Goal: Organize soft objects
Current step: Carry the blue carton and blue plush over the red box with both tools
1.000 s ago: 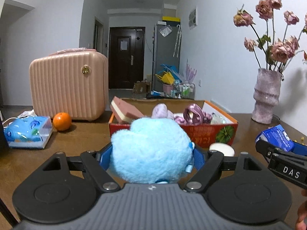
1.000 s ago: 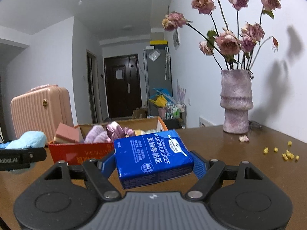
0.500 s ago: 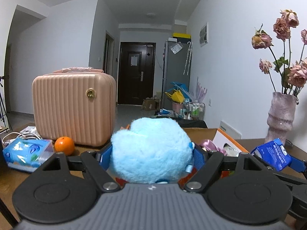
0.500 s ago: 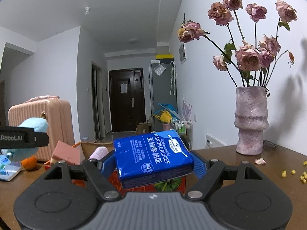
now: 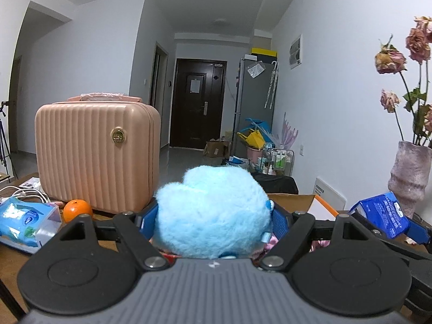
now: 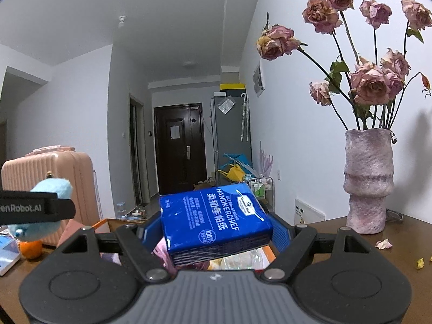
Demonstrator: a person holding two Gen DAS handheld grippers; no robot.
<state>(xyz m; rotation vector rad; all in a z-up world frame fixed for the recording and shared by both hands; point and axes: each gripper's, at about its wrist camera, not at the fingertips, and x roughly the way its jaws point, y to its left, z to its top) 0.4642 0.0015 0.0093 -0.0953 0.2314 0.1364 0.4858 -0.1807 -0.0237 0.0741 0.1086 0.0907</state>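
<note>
So the left hand-held gripper [image 5: 213,216] is clenched around a fluffy light-blue plush toy [image 5: 213,210], squeezed from both sides so it can't flop out. The right hand-held gripper [image 6: 216,226] is clamped on a blue plastic-wrapped handkerchief tissue pack [image 6: 214,222], tilted a bit. Both are held up over the open orange cardboard box [image 5: 321,206] on the brown wooden bench [image 6: 399,245], probably the drop spot. Off to the left sit a pink ribbed suitcase [image 5: 97,156] and an orange fruit [image 5: 77,209].
</note>
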